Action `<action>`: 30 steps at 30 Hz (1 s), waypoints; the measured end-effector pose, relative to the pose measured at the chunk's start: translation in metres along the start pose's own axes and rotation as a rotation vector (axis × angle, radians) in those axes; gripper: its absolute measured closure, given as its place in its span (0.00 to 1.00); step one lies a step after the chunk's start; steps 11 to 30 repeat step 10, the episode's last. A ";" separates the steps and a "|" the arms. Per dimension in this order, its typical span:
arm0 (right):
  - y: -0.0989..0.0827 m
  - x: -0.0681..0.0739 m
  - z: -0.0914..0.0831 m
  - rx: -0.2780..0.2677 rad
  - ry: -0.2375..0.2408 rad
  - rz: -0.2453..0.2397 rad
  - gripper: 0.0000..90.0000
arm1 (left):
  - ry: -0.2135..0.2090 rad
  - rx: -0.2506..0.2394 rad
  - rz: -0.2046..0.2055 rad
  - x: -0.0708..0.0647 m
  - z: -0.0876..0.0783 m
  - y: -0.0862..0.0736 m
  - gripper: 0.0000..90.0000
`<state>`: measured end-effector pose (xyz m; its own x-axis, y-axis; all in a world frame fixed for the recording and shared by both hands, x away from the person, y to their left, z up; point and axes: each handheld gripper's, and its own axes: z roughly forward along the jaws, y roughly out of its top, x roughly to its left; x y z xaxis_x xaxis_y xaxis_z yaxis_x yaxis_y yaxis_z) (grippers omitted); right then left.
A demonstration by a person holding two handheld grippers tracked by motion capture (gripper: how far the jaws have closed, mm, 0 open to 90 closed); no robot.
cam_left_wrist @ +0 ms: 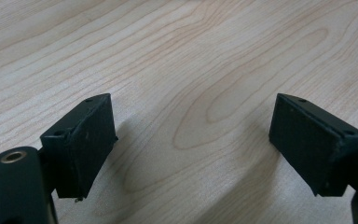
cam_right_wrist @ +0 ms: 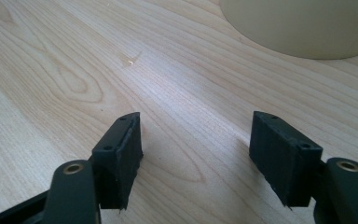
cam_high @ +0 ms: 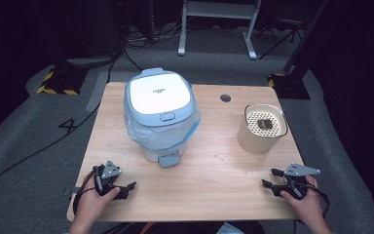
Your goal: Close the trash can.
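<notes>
My left gripper (cam_high: pixel 128 189) rests low over the front left of the wooden table (cam_high: pixel 214 165). Its jaws are open with bare wood between them, as the left gripper view (cam_left_wrist: pixel 191 126) confirms. My right gripper (cam_high: pixel 269 177) sits at the front right, jaws open and empty (cam_right_wrist: pixel 196 140), aimed toward the table's middle. A white and pale blue lidded bin (cam_high: pixel 159 114) with a clear plastic liner stands at the centre back, its pedal (cam_high: pixel 169 159) toward me. A cream round container (cam_high: pixel 262 127) with a perforated insert stands at the right; its base (cam_right_wrist: pixel 298 28) lies ahead of the right jaws.
A small dark hole (cam_high: pixel 225 98) marks the table's far side. Cables (cam_high: pixel 53 141) run over the grey floor at left, and a white stand's legs (cam_high: pixel 214 29) are behind the table. Bare wood lies between the two grippers along the front edge.
</notes>
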<state>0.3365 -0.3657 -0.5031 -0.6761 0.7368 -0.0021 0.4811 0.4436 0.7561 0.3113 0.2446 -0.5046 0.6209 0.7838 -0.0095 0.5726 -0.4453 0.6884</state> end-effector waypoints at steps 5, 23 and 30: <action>0.000 0.000 0.000 -0.001 0.002 0.000 0.38 | 0.008 0.000 -0.009 -0.001 0.000 0.000 0.16; 0.000 0.000 0.000 0.000 0.005 -0.003 0.36 | 0.008 -0.001 -0.009 -0.001 0.000 0.000 0.16; 0.000 0.000 0.000 0.000 0.005 -0.003 0.36 | 0.008 -0.001 -0.009 -0.001 0.000 0.000 0.16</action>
